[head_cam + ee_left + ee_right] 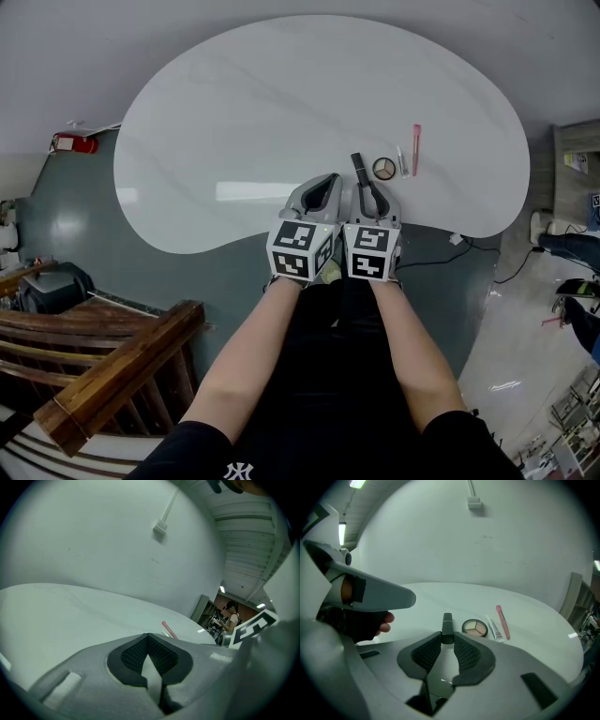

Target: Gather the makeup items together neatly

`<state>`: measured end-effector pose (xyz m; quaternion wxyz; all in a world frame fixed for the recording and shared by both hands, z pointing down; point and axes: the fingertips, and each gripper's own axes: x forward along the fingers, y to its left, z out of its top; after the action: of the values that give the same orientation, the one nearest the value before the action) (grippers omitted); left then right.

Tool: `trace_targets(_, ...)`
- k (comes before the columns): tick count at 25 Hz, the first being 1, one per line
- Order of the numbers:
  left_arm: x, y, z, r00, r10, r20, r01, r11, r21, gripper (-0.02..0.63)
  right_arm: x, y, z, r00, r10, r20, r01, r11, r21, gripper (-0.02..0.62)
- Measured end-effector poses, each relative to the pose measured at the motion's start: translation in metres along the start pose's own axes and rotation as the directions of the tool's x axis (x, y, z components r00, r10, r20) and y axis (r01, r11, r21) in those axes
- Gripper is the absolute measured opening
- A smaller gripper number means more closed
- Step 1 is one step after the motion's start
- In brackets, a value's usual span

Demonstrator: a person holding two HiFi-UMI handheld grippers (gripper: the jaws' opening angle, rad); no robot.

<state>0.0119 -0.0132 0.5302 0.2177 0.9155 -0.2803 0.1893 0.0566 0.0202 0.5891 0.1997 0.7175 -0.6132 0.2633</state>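
On the white table [234, 122] lie a round eyeshadow compact [383, 169], a small white tube [401, 161] and a pink stick [416, 148], side by side at the right. My right gripper [368, 190] is just left of them, shut on a black tube [359, 167] that sticks out ahead of its pads. The right gripper view shows the black tube [447, 625] in the right gripper [447, 639], with the compact [475, 627], white tube [493, 629] and pink stick [502, 621] beyond. My left gripper [328, 180] sits beside it, shut and empty [148, 639].
Both grippers hover at the table's near edge [281, 246], over dark floor. A wooden bench [103, 366] stands at lower left, a red object [75, 143] on the floor at left, and cables [469, 246] at right. A person [229, 616] stands far off.
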Motion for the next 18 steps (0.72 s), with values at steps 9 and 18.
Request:
trace_targets(9, -0.0006, -0.001, -0.0065, 1.0, -0.001, -0.009, 0.001, 1.0, 0.001, 0.008, 0.0043, -0.0048, -0.0077, 0.996, -0.042, -0.075, 0.037, 0.997, -0.071, 0.097)
trace_targets(18, -0.0044, -0.0026, -0.0055, 1.0, 0.003, -0.004, -0.003, 1.0, 0.007, 0.008, 0.0003, -0.0048, -0.0086, 0.994, -0.014, -0.106, 0.006, 0.997, -0.074, 0.143)
